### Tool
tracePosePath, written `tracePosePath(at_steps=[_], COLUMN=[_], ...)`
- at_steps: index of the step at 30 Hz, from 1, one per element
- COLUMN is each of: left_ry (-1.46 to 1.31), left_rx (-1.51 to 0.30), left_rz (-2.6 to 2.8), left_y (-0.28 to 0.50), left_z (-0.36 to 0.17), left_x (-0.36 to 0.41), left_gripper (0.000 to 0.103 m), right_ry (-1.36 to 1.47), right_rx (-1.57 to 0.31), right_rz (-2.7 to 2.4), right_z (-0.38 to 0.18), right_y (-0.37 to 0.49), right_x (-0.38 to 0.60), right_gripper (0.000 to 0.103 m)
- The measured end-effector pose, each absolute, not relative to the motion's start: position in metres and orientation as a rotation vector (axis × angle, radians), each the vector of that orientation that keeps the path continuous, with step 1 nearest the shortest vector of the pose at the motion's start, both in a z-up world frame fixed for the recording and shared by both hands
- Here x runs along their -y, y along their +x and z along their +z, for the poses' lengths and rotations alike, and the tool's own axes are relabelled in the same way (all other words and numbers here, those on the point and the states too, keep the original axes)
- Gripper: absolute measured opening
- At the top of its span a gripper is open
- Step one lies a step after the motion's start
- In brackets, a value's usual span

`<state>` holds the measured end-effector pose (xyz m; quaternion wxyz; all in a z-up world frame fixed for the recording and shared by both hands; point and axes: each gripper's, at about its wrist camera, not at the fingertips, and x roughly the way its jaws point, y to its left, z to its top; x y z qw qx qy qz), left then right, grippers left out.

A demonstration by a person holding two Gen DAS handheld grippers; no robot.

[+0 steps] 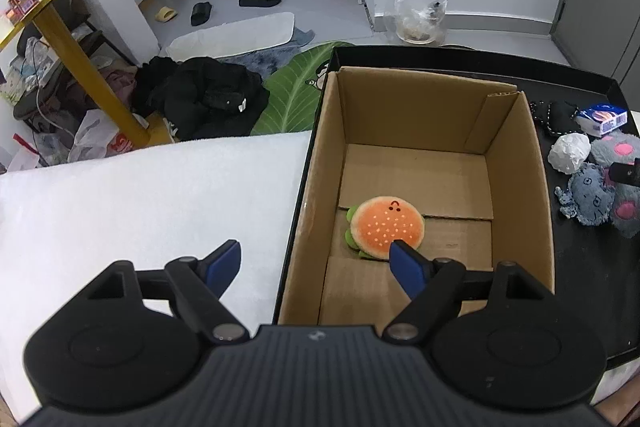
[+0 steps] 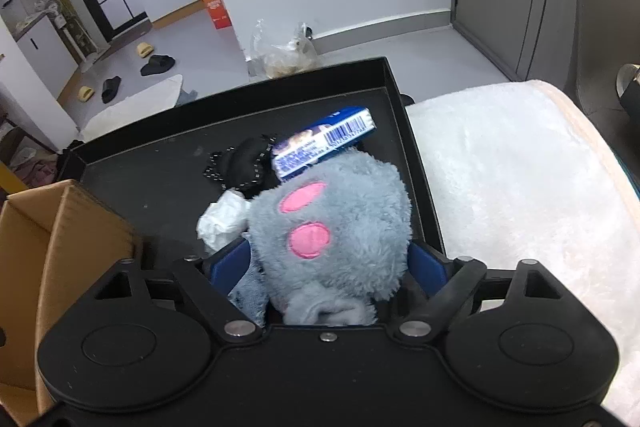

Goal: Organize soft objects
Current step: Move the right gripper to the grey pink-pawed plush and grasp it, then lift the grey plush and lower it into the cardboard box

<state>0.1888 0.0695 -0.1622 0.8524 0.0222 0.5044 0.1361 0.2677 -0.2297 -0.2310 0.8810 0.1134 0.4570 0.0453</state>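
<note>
My left gripper hangs with its jaws spread wide and nothing between them, one blue pad over the white cloth and the other over the near end of the cardboard box. The box sits inside a black tray, and a burger plush lies alone on the box floor, orange bun up, toward the near left corner. My right gripper is clamped on a grey plush with pink spots; the toy fills the gap between the blue pads and bulges above them, so I cannot see whether it touches the tray below. From the left wrist view I note a denim-blue plush on the tray to the right of the box, beside a crumpled white paper ball. Just beyond the held plush lie a blue tissue pack and a black beaded item, both on the tray, with the pack close against the plush.
</note>
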Motion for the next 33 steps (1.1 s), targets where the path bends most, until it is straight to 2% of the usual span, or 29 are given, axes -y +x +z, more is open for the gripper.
tracePosePath(at_steps=[3,5,9,33], left_ry=[0.027,0.022,0.021,-0.036], left_rx=[-1.067,-1.071,-1.071,-1.009], left_rz=[0.296,0.305,0.312,0.297], left_y=[0.189,0.190,0.188,0.173], left_z=[-0.162,-0.162,-0.161,-0.154], left_x=[-0.072,-0.072,-0.072,-0.079], left_gripper=[0.080,0.080,0.080,0.080], right_ry=[0.263,0.313,0.304,0.356], right_rx=[-0.976,-0.992,-0.976,-0.893], right_rz=[0.098,0.129,0.131,0.238], right_z=[-0.240,-0.244,-0.240,-0.192], right_y=[0.272,0.273,0.267,0.235], right_x=[0.233,0.236,0.238,0.236], right_gripper=[0.075,0.054,0.041,0.040])
